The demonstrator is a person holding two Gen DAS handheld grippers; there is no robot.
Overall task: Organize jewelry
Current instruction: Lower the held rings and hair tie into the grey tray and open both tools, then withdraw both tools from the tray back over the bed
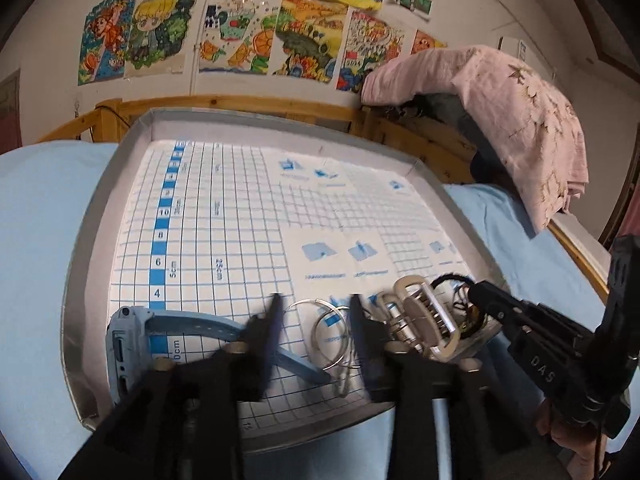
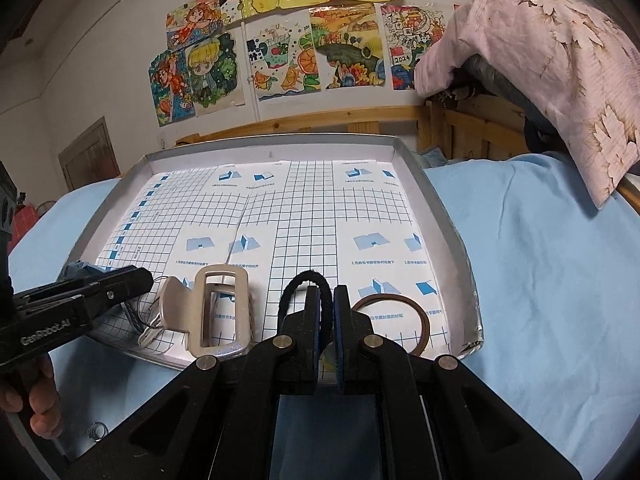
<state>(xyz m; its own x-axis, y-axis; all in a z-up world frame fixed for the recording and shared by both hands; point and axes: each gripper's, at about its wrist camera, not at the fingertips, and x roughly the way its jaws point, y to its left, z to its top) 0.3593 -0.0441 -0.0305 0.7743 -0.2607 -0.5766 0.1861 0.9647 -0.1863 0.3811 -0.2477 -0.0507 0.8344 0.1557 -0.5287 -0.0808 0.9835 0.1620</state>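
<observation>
A silver tray (image 1: 92,240) lined with blue grid paper lies on a light blue sheet. My left gripper (image 1: 316,300) is open over its near edge, and thin silver hoops (image 1: 332,328) lie between its fingers without being pressed. To its left lies a blue watch (image 1: 132,340), to its right a beige hair claw (image 1: 424,320). My right gripper (image 2: 326,292) is shut on a black hair tie (image 2: 304,278), whose loop sticks up past the pads. A brown bangle (image 2: 396,320) rests just right of it. In the right wrist view, the left gripper (image 2: 144,278) reaches in beside the claw (image 2: 220,308).
The far grid-paper part of the tray (image 2: 444,208) holds nothing. A pink flowered cloth (image 2: 560,60) hangs over a wooden bed frame (image 2: 472,128) at the back right. Drawings (image 2: 280,40) cover the wall. A hand (image 2: 40,400) grips the left tool's handle.
</observation>
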